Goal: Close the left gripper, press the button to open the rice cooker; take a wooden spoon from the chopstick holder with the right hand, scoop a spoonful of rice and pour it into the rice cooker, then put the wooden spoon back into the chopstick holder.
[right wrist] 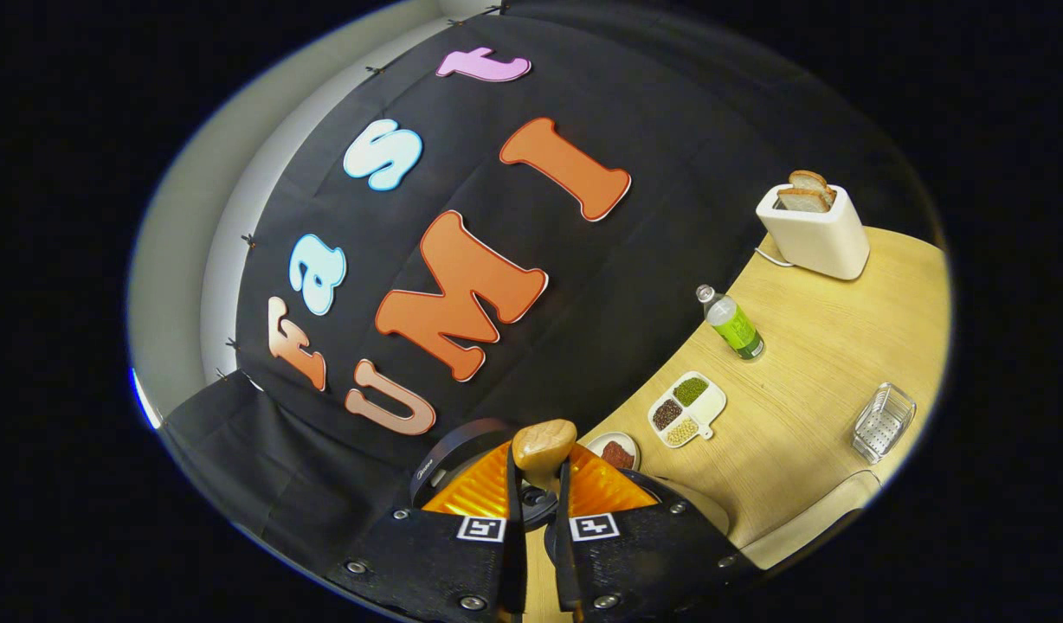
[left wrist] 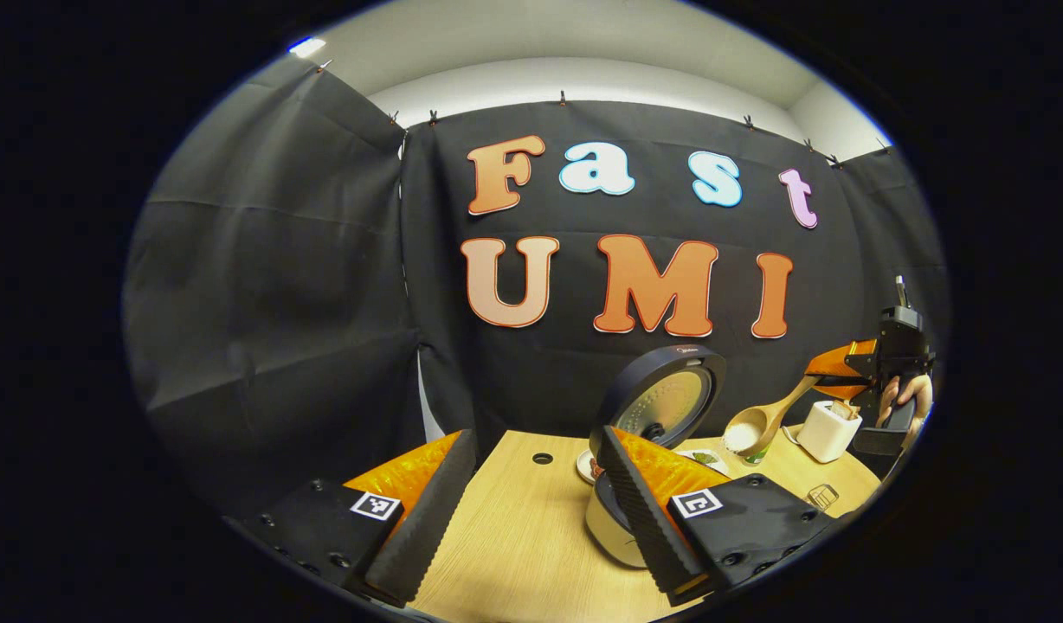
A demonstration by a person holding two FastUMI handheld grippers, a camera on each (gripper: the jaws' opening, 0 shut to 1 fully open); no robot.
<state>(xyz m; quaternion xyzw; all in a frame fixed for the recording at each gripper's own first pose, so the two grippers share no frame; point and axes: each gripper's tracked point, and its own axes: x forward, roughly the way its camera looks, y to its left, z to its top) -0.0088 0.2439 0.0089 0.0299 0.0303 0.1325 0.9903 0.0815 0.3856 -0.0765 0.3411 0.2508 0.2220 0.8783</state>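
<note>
the table is showing a pale wood grain. the rice cooker is wearing a dark navy lid with a silvery inner plate over a cream body. the wooden spoon is looking light tan — its bowl is carrying white rice. the toaster is showing white, with browned toast on top. the bottle is glowing green, and the divided dish is holding green, dark brown and yellowish grains — white rimmed.

Matt wood-grain table, smooth wooden spoon, glossy rice cooker lid.
</note>
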